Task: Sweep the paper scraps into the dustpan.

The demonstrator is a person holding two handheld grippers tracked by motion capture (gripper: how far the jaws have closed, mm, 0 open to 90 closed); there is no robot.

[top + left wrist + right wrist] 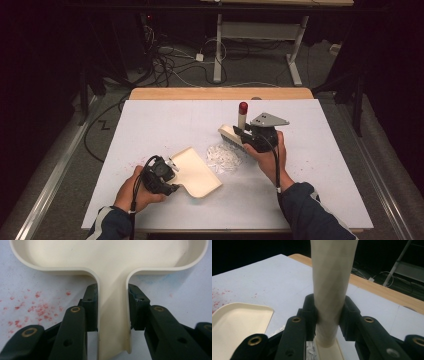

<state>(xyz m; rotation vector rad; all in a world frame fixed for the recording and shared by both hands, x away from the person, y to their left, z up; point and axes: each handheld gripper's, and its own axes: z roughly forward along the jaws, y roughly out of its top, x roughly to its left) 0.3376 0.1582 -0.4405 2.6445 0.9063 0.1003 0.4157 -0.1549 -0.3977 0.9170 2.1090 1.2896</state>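
A cream dustpan (pixel 197 171) lies flat on the white table, its mouth toward a small heap of white paper scraps (pixel 223 157). My left gripper (pixel 170 175) is shut on the dustpan's handle (pixel 112 315), a pad pressing each side. A cream hand brush (pixel 232 135) with a red-tipped handle (pixel 243 114) stands just behind the scraps, bristles down. My right gripper (pixel 242 134) is shut on that handle (pixel 332 290), which rises upright between its jaws. The dustpan's corner (pixel 237 325) lies at the left in the right gripper view.
The white table cover (pixel 150 125) has faint red specks (pixel 37 310) near the dustpan and on the right side. A wooden table edge (pixel 220 93) runs along the back. Cables and metal desk legs (pixel 218 55) stand on the floor beyond.
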